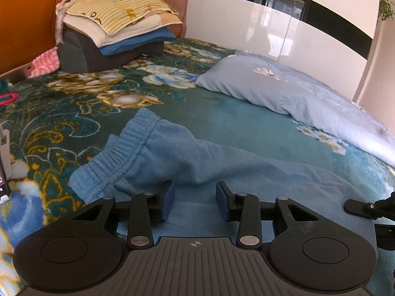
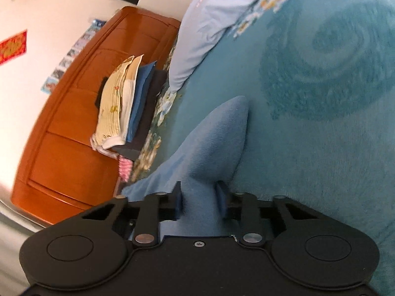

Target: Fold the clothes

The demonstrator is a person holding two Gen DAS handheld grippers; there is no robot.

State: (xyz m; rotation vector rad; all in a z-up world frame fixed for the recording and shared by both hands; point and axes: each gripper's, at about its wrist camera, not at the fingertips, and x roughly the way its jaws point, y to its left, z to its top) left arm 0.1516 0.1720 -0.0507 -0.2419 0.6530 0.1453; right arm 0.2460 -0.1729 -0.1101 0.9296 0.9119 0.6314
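Note:
Blue fleece pants [image 1: 197,157] lie across the bed, with the ribbed elastic waistband [image 1: 118,157] to the left in the left wrist view. My left gripper [image 1: 195,194] sits low on the cloth just behind the waistband, and fabric fills the gap from pad to pad. In the right wrist view the pants [image 2: 212,143] rise as a pinched ridge, running ahead to a pointed fold. My right gripper [image 2: 198,194] is shut on that ridge. A black part of the right gripper [image 1: 365,207] shows at the right edge of the left wrist view.
The bed carries a teal floral blanket [image 1: 246,128]. A stack of folded clothes [image 1: 118,24] stands against the wooden headboard [image 1: 29,19], with a pink knitted item [image 1: 45,61] beside it. A light blue quilt [image 1: 284,88] lies along the far side by a white wardrobe [image 1: 271,24].

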